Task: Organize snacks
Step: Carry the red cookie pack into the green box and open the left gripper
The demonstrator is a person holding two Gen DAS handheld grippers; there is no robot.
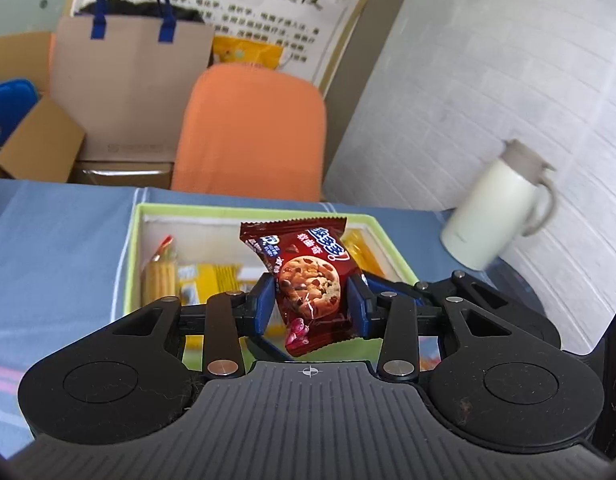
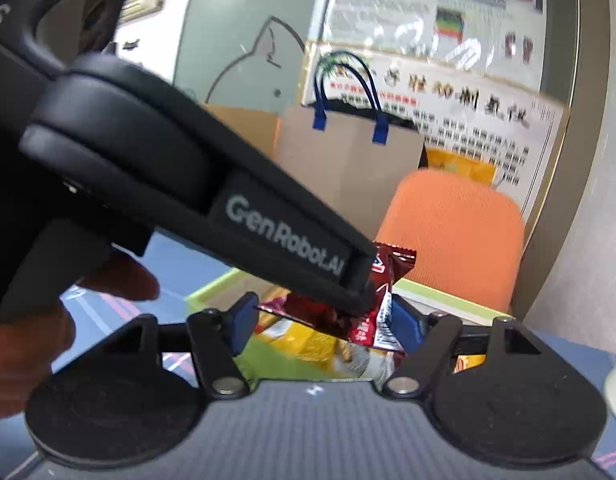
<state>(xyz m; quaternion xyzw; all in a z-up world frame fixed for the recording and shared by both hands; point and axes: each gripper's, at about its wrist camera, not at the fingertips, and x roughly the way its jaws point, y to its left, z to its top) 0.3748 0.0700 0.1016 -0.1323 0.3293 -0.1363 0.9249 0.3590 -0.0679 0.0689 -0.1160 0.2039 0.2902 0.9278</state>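
My left gripper (image 1: pixel 312 300) is shut on a dark red cookie packet (image 1: pixel 308 280) and holds it upright above the green-rimmed box (image 1: pixel 251 213). The box holds yellow snack packs (image 1: pixel 215 276) and a cracker pack (image 1: pixel 159 276). In the right wrist view the left gripper's body (image 2: pixel 227 216) crosses in front, with the red packet (image 2: pixel 382 280) at its tip over the box (image 2: pixel 444 300). My right gripper (image 2: pixel 328 328) is open and empty, just behind the packet; its blue fingertips (image 2: pixel 241 320) stand wide apart.
An orange chair (image 1: pixel 251 132) stands behind the table. A brown paper bag (image 1: pixel 131 80) and cardboard boxes (image 1: pixel 31 148) sit at the back left. A cream thermos jug (image 1: pixel 496 208) stands at the right on the blue tablecloth (image 1: pixel 59 248).
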